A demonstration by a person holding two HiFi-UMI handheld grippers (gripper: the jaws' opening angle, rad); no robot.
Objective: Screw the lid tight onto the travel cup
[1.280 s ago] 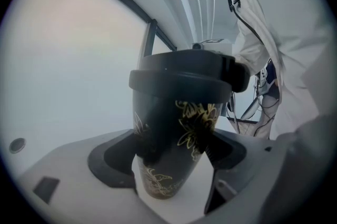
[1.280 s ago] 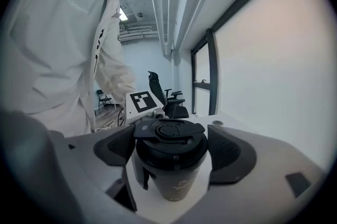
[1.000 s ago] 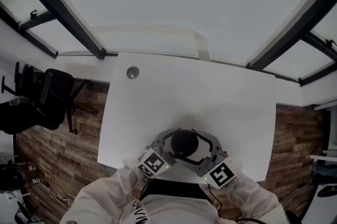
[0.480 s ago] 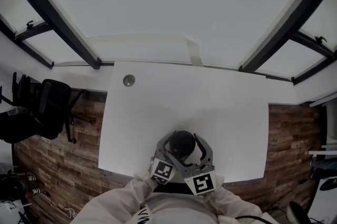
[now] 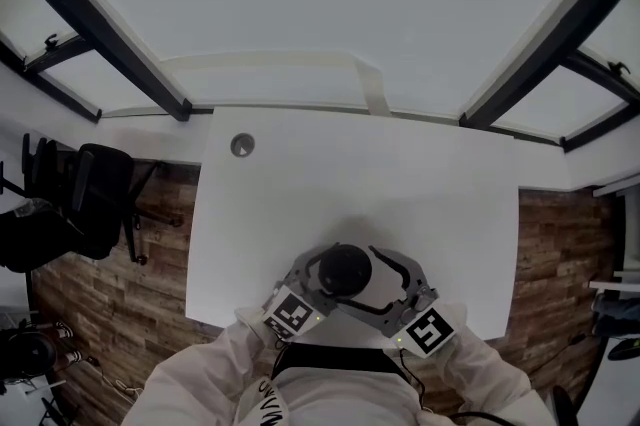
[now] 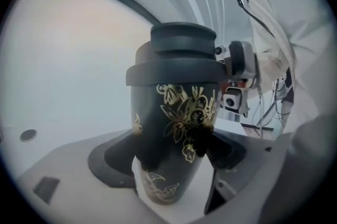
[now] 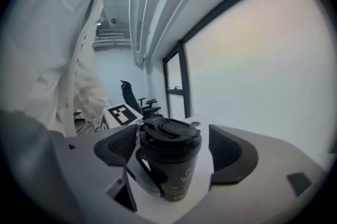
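Near table edge, gold-flowered travel cup pinched by left gripper, right gripper fingers spread round lid.

Dim, flat light; strong fisheye distortion and dark vignetted corners.

Upright black travel cup with gold flowers, dark lid on top.

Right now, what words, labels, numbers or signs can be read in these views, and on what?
None reads clearly.
The clothing print: letters, blurred and cut off, unreadable.
The travel cup: gold floral pattern, no words.
The marker cubes, left and right: black-and-white squares, no letters.
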